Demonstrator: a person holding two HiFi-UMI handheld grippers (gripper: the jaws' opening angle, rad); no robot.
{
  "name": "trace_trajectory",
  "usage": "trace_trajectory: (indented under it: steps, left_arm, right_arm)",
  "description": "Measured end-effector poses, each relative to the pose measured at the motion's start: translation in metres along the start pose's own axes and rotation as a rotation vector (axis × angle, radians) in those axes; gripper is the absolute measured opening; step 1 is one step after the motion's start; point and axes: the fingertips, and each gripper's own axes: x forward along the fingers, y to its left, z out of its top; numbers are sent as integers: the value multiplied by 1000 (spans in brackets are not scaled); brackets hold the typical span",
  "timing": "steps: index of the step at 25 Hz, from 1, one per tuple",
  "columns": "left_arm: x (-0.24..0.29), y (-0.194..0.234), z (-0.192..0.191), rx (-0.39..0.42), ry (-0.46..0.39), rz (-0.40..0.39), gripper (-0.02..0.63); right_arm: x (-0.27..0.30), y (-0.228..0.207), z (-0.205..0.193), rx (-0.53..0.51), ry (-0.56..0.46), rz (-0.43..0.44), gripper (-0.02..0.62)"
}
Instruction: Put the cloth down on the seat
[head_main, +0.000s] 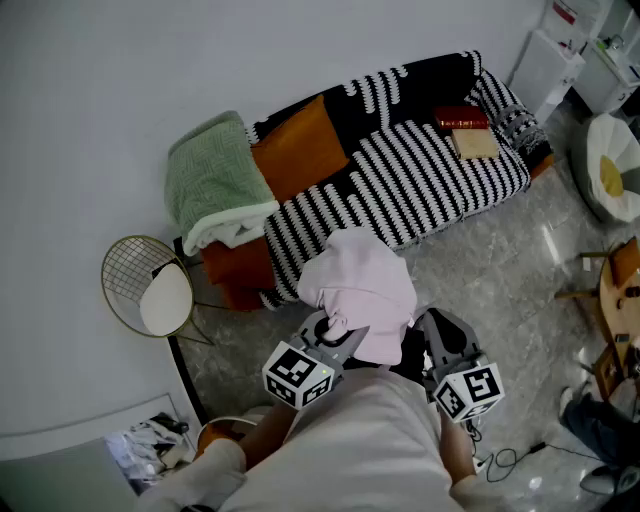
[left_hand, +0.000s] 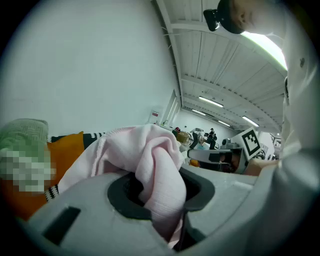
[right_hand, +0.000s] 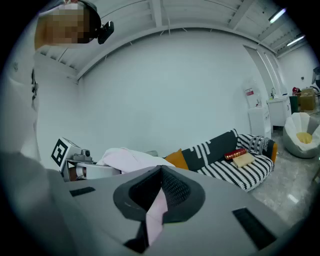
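Observation:
A pale pink cloth (head_main: 360, 290) hangs bunched between my two grippers, above the floor just in front of the sofa. My left gripper (head_main: 335, 332) is shut on a thick fold of the cloth (left_hand: 150, 160), which fills its jaws (left_hand: 167, 200). My right gripper (head_main: 428, 340) is shut on a thin strip of the cloth (right_hand: 156, 212), pinched between its jaws (right_hand: 159, 200). The seat (head_main: 430, 180) is a sofa under a black and white striped cover, and it lies ahead and to the right of the cloth.
An orange cushion (head_main: 300, 150) and a green blanket (head_main: 215, 175) lie at the sofa's left end. A red book (head_main: 462, 118) and a tan book (head_main: 477, 143) lie at its right end. A wire side table (head_main: 150, 285) stands left, a white beanbag (head_main: 612, 165) right.

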Motion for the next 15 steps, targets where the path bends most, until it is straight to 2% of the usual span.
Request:
trace_trajectory:
  steps: [8,15]
  left_arm:
    - [-12,-9,-6,17,-2,-13,115]
    - [-7,-21,-14,13,20,-29,117]
  right_arm:
    - [-9,14,-3,-18,-22,-10,8]
    - [-26,9,-5,27,-56,-27,9]
